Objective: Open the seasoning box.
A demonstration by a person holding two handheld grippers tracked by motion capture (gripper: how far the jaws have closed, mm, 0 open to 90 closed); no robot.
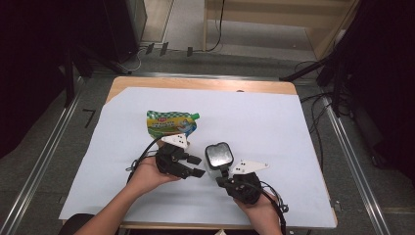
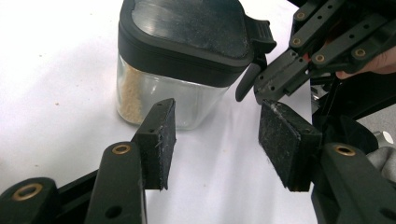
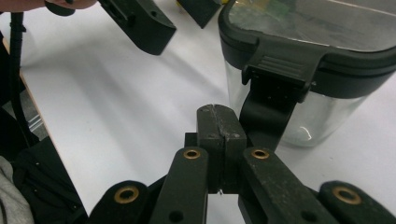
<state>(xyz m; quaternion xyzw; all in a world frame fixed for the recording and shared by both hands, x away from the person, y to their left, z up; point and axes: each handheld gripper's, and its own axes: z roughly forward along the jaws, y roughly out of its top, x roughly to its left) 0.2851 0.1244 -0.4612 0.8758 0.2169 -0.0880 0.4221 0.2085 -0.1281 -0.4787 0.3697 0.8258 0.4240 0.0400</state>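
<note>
A clear jar (image 1: 219,155) with a black clip lid (image 2: 182,42) stands on the white sheet, tan powder lying against one inner wall. My left gripper (image 1: 195,166) points at it from the left; in its own view the left gripper (image 2: 215,135) is open, its pads short of the glass with nothing between them. My right gripper (image 1: 223,177) comes in from the near side; the right gripper (image 3: 218,123) is shut, pads pressed together right beside the lid's hanging latch (image 3: 275,88). That shut tip (image 2: 261,91) also appears beside the latch in the left gripper view.
A green printed spout pouch (image 1: 171,122) lies flat just behind my left hand. The white sheet (image 1: 274,127) covers most of the wooden table (image 1: 205,84). Cables and metal rails run along the floor on both sides.
</note>
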